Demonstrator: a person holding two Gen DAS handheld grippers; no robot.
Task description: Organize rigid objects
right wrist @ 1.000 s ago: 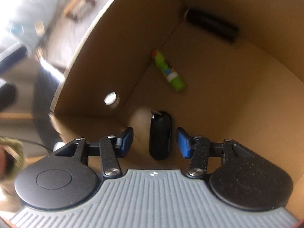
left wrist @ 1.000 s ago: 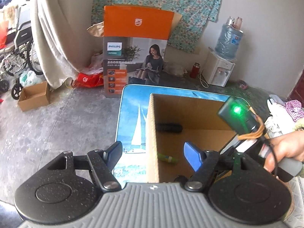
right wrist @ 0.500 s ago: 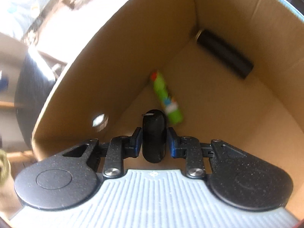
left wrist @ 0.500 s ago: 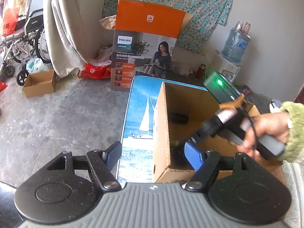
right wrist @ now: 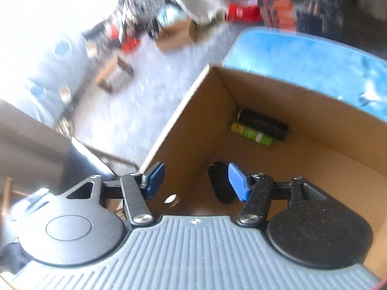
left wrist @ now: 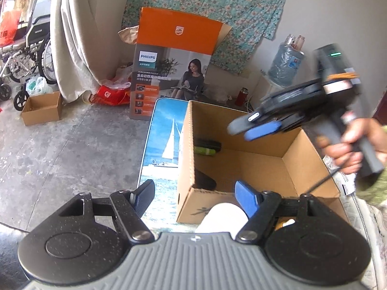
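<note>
An open cardboard box (left wrist: 309,159) stands on a blue table with a sailboat print (left wrist: 164,145). Inside it lie a black cylinder (right wrist: 263,124), a green tube (right wrist: 251,134) beside it, and a black oval item (right wrist: 220,183) near the front corner. My right gripper (right wrist: 196,171), held in a hand (left wrist: 348,149), hovers above the box. Its jaws are opening and nothing is between them. My left gripper (left wrist: 193,186) stands open before the box's near corner, empty. A white rounded thing (left wrist: 222,217) shows just under it.
On the concrete floor past the table stand a tall orange printed carton (left wrist: 174,72) and a small open cardboard box (left wrist: 41,108). A wheelchair (left wrist: 26,55) and curtain are at the left, a water dispenser (left wrist: 283,72) at the right wall.
The right gripper gripped the black oval item, let it go in the box and rose clear above the rim. The left gripper drew back, so the box's near corner shows.
</note>
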